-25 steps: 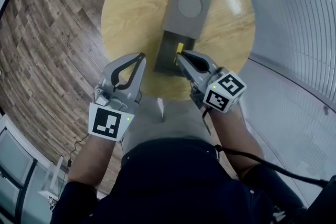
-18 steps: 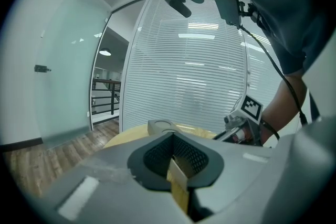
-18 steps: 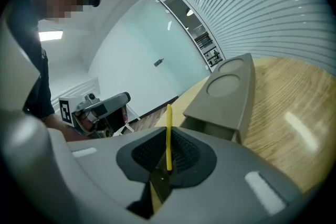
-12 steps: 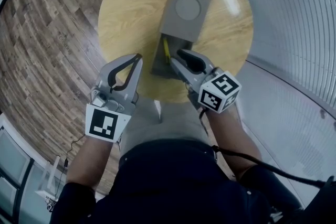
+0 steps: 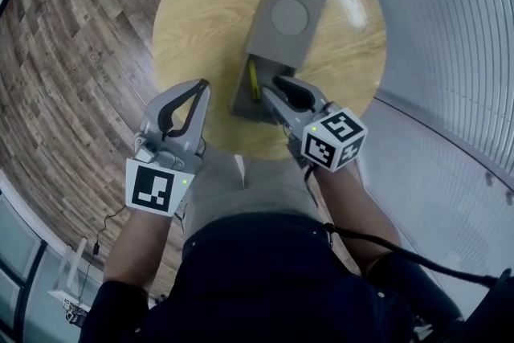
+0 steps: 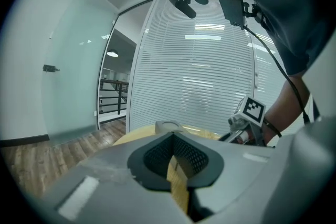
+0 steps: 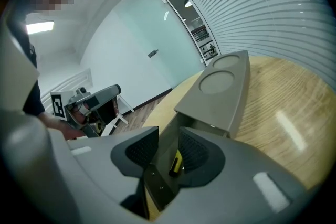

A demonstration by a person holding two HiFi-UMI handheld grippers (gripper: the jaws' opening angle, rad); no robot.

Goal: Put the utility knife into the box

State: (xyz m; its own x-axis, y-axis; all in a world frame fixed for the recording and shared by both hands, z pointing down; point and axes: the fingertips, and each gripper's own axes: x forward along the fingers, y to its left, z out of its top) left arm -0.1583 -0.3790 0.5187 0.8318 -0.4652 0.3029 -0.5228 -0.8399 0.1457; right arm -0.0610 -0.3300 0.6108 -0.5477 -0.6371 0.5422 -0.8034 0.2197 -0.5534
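Our right gripper (image 5: 271, 87) just opened wide, so the thin yellow utility knife (image 5: 254, 82) dropped into the long grey box (image 5: 289, 4); our left gripper (image 5: 201, 86) stays shut, empty.

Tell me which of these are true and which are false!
The yellow utility knife lies inside the open gray box. True.
The right gripper is squeezing the knife. False: its jaws have just been opening and stand apart, and the knife lies loose in the box below them.
The table is square. False: it is round and wooden.
The left gripper has its jaws together with nothing in them. True.
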